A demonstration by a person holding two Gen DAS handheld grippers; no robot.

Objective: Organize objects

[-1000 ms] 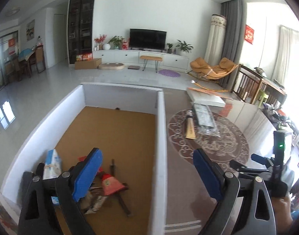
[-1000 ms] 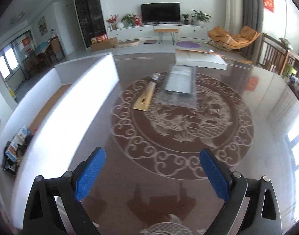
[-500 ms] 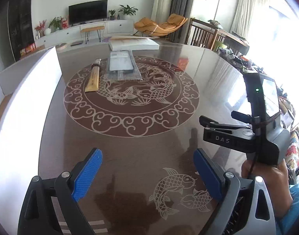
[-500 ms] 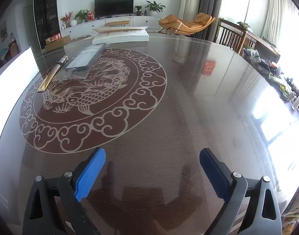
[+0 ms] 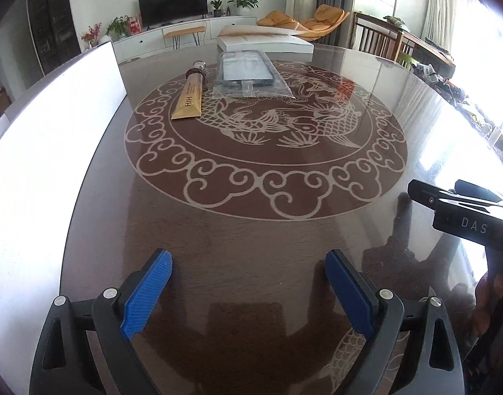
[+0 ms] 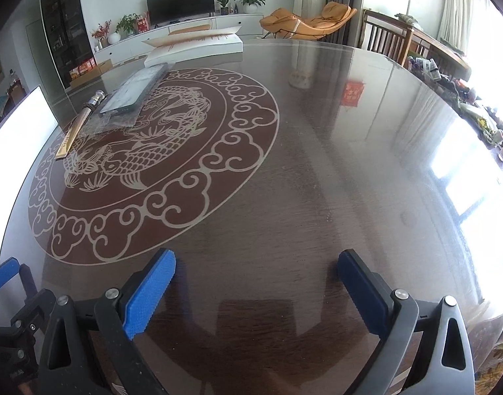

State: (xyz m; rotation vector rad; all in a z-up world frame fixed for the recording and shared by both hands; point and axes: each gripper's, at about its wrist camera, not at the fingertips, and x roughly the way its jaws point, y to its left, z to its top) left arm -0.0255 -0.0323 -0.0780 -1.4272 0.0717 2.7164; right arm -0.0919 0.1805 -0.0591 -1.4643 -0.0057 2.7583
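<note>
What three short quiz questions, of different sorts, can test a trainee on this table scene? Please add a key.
1. True or false: the left gripper holds the gold tube.
2. Which lies nearer the white bin wall? A: gold tube; B: bagged dark tray.
3. Fill in: both grippers hover with jaws ____.

Key: 1 false, since it is open and holds nothing; 2 A; 3 open, the right gripper too.
</note>
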